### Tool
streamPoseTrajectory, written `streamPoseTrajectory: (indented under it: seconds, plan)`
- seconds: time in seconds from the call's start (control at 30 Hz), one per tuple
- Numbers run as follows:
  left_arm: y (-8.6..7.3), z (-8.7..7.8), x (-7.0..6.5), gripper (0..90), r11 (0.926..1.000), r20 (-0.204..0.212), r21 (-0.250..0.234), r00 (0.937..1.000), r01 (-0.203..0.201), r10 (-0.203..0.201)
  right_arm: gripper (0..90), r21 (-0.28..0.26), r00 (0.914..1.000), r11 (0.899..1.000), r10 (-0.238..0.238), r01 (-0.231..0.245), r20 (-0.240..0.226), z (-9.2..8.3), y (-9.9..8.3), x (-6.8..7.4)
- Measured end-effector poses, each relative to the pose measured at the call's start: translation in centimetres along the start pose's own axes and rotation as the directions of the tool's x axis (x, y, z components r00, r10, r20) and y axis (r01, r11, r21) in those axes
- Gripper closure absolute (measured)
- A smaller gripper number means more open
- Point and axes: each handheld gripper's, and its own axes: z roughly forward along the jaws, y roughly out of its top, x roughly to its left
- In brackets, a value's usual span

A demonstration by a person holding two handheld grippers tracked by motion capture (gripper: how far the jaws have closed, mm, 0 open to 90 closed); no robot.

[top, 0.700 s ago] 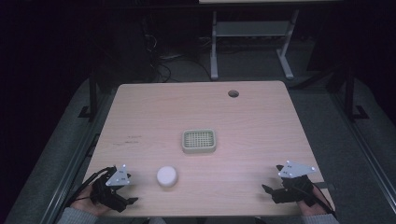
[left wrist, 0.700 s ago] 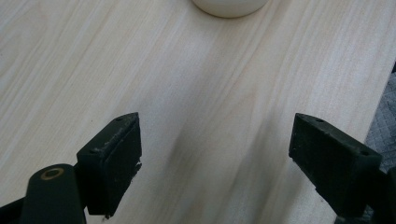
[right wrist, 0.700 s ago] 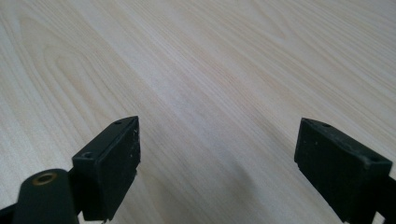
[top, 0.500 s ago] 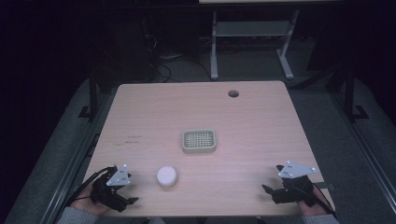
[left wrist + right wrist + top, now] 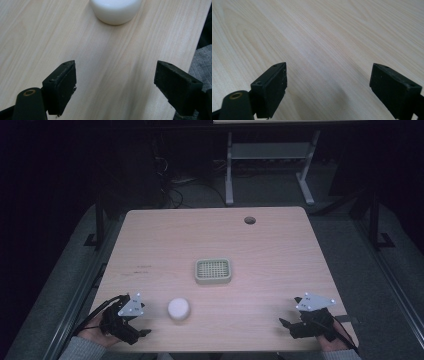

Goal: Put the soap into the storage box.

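puck [image 5: 179, 309], a low white round thing, lies on the table [image 5: 280, 250] near the front edge, left of centre, just right of the left gripper [image 5: 134, 332] and clear of it. in the left gripper view the puck [image 5: 115, 10] sits ahead of the jaws, which stand wide with nothing between them. the right gripper [image 5: 292, 327] rests near the front right corner, well apart from the puck, its jaws also wide over bare wood. a grid tray [image 5: 213, 270] lies farther back, near the middle. the likely trouble: the puck is smooth, low and rounded, so jaws closing too high or off-centre could squirt it out and send it sliding. it sits close to the near edge, so a nudge from one jaw before the other arrives could push it toward the drop.
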Motion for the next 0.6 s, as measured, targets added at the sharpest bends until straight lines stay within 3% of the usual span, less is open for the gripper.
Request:
streamPoseTrajectory:
  seconds: [0.13, 0.6]
  plan:
    - [0.5, -0.1, 0.1, 17.7, 0.9997, 0.000, 0.014, 0.9998, -0.019, 0.019, 13.9, -0.003, 0.9998, 1.000, 0.020, -0.020, -0.003, 0.0, 0.1, 0.2]
    - [2.3, 0.3, 0.4, 17.7, 0.9958, 0.026, 0.066, 0.9977, -0.063, 0.062, 13.9, -0.003, 0.9996, 1.000, 0.026, -0.026, -0.008, -0.1, 0.1, 0.3]
